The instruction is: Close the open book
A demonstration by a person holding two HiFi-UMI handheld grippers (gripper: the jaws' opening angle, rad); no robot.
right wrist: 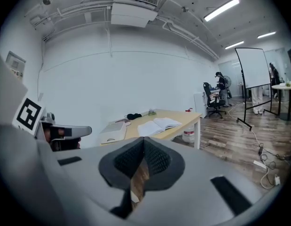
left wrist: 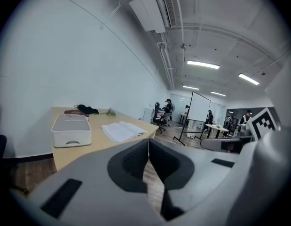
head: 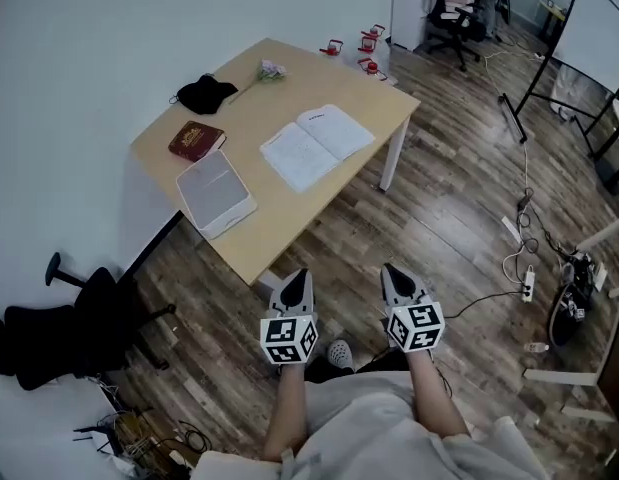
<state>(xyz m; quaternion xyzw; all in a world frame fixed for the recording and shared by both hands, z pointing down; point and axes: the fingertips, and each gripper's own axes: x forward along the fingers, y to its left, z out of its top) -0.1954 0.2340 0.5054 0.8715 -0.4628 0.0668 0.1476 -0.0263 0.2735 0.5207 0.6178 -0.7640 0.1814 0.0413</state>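
An open white book point(head: 316, 145) lies flat on the light wooden table point(head: 289, 218), toward its right side; it also shows as the open book point(left wrist: 121, 130) in the left gripper view and as the open book point(right wrist: 158, 125) in the right gripper view. My left gripper point(head: 295, 280) and right gripper point(head: 393, 274) hover side by side over the floor, short of the table's near edge and well apart from the book. Both are shut with nothing between the jaws. The left gripper point(left wrist: 148, 142) and right gripper point(right wrist: 143, 141) show their pads pressed together.
On the table sit a white lidded box point(head: 216, 194), a dark red book point(head: 196, 140), a black cloth point(head: 206, 93) and a small flower point(head: 270, 70). A black office chair point(head: 74, 324) stands left of the table. Cables and a power strip point(head: 527, 284) lie on the floor right.
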